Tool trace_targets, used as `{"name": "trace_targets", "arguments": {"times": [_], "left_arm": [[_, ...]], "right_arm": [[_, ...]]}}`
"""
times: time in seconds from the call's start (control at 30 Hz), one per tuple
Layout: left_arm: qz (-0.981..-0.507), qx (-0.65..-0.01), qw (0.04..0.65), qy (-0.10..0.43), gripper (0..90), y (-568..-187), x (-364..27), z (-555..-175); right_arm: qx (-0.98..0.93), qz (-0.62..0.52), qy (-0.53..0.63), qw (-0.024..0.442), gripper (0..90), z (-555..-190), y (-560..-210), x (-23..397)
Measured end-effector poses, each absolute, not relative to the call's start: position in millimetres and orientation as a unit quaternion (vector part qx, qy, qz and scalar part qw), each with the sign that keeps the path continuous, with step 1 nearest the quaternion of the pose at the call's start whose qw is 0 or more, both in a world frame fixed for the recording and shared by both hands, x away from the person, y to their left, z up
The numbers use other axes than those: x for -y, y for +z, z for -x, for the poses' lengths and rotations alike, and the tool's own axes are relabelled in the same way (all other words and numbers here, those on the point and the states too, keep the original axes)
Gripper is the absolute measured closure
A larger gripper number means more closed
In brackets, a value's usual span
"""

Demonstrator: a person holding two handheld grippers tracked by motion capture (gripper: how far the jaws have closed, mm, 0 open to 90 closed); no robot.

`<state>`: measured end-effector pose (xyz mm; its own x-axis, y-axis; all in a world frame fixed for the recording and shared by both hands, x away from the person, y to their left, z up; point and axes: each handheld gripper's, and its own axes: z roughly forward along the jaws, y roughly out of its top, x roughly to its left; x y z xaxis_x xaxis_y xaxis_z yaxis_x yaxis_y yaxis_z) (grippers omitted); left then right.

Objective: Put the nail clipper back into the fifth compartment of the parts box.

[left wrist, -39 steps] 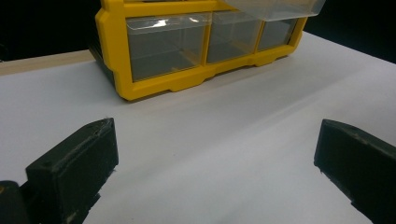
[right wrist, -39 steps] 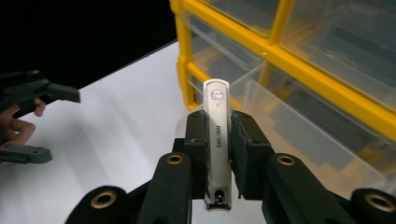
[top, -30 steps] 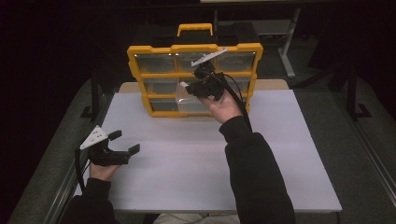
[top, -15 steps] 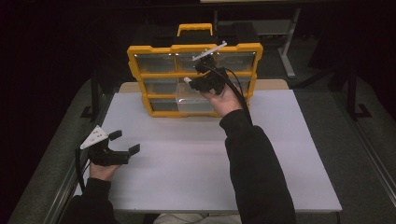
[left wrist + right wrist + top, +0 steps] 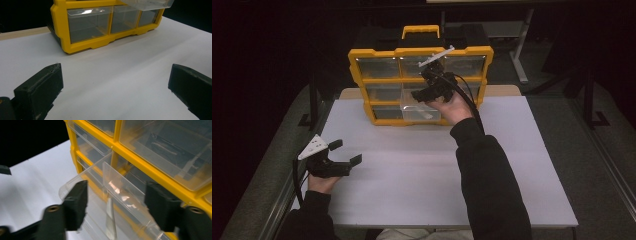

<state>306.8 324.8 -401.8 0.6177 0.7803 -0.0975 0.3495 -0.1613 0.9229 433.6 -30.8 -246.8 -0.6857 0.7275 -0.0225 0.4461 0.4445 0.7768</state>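
Left gripper [image 5: 346, 152]: your jaws stand wide apart with nothing but bare white table [image 5: 412, 180] between them; the yellow organizer [image 5: 82, 46] sits well ahead of their tips.
Right gripper [image 5: 424, 95]: your jaws have just been opening and now stand apart, with the front wall of the pulled-out clear drawer [image 5: 117, 187] between them, pads off it.
Around your right jaws: the yellow frame bar runs just beyond the right jaw; closed clear drawers lie above and behind the open one.
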Motion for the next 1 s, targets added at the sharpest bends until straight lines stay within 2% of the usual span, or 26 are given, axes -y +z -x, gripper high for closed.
{"name": "trace_targets", "arguments": {"times": [0.17,0.33,1.0], "left_arm": [[-0.733,-0.387,0.52,0.207,0.0,-402,-326,-307],[-0.733,-0.386,0.52,0.208,0.0,-402,-325,-307],[-0.734,-0.387,0.518,0.207,0.0,-403,-324,-307]], "right_arm": [[-0.833,-0.354,0.389,0.172,0.0,-432,-249,33],[-0.824,-0.36,0.411,0.151,0.0,-428,-256,39],[-0.829,-0.342,0.422,0.135,0.0,-406,-268,58]]}}
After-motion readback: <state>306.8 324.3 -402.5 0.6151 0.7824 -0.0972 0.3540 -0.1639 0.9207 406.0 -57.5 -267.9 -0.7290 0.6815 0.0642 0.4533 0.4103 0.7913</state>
